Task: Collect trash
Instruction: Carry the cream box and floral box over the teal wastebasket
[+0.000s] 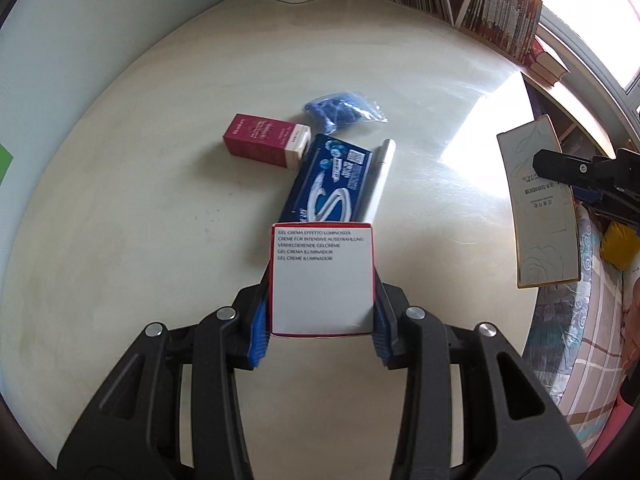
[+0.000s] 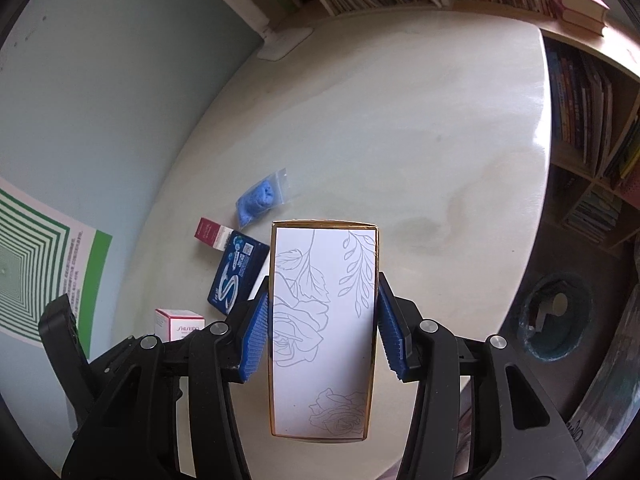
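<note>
Mid-collection: the left hand-held gripper (image 1: 320, 322) clamps a red-edged cream box (image 1: 322, 278), and the right hand-held gripper (image 2: 322, 338) grips a rose-printed carton (image 2: 324, 332). Next, probably carry both off the bench (image 2: 420, 140) to the bin (image 2: 554, 316) right of the right hand-held gripper.

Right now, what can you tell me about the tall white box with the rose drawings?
The rose box is a tall, flat carton, apparently cardboard: white face with grey line drawings of roses and leaves, thin gold edging. It looks closed and undented. The right tool clamps its long sides with blue ribbed pads, holding it in the air above the table, touching nothing else. The left wrist view shows another face with small printed text, too small to read.
</note>
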`<state>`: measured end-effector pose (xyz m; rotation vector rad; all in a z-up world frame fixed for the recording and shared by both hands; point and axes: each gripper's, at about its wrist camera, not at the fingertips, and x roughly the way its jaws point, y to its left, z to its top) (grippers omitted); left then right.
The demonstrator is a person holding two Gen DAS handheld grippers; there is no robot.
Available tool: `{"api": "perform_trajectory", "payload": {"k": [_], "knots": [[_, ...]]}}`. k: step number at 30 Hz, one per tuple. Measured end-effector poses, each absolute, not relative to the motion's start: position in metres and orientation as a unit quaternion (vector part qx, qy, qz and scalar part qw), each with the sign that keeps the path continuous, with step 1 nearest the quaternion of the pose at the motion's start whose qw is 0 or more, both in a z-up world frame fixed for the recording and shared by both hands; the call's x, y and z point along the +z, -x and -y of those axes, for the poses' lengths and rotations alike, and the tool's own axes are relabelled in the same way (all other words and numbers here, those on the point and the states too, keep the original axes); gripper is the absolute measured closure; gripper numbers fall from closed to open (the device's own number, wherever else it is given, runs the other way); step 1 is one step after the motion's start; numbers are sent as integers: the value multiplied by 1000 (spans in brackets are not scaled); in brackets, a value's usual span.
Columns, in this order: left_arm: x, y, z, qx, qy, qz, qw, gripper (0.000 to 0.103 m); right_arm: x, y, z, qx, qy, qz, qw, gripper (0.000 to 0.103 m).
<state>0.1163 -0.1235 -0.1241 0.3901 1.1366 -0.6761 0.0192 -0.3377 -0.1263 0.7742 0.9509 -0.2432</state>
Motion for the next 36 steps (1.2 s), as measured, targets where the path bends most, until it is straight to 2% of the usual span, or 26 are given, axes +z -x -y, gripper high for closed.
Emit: {"api": "perform_trajectory", "payload": {"k": [12, 23, 36], "knots": [[-112, -56, 212, -368, -220, -495, 756, 65, -122, 61, 396, -156, -395, -406, 810, 53], [-109, 17, 312, -443, -264, -476, 712, 65, -118, 170, 474, -235, -432, -352, 797, 53], [-145, 98, 413, -508, -334, -472, 638, 65, -155, 284, 549, -312, -481, -338, 746, 53]]}}
